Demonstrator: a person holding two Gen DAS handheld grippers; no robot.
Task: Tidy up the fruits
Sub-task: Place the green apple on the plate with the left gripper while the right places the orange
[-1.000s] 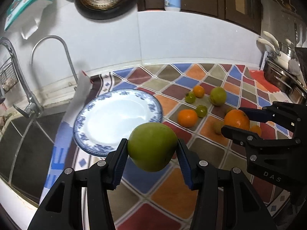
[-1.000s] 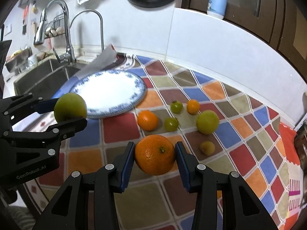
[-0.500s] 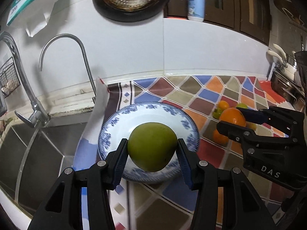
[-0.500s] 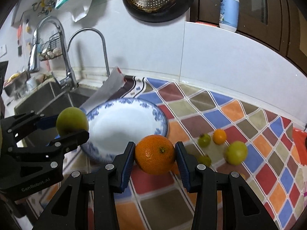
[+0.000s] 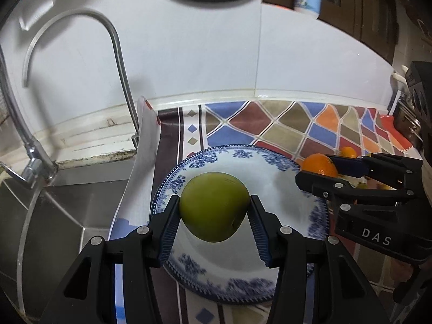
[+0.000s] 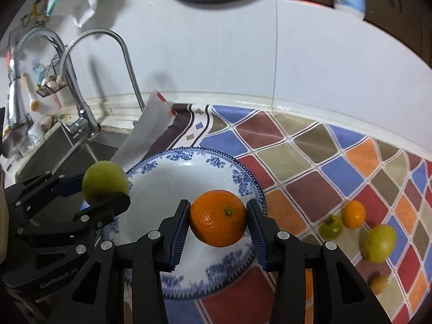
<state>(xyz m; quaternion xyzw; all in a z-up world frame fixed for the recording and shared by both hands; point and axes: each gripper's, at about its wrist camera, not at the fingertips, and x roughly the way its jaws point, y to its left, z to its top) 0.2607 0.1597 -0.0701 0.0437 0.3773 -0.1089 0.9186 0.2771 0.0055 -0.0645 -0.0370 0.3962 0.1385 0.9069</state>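
Left claw (image 5: 214, 210) grips round green fruit (image 5: 214, 206), right claw (image 6: 217, 221) grips round orange (image 6: 217, 217); both above blue-patterned white plate (image 5: 272, 159), likely for release there.

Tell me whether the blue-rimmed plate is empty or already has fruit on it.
Empty. The plate shows bare white; the green fruit and orange are held in the grippers above it.

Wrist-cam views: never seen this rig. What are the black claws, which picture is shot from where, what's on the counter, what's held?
The claws are hand-held two-finger grippers, one per hand, each with a fisheye camera looking along its fingers. In the left wrist view, the left gripper clamps a round green fruit. In the right wrist view, the right gripper clamps a round orange. Both hang over a blue-rimmed white plate on a colourful diamond-patterned mat beside a steel sink. Smaller green and orange fruits lie loose on the mat.
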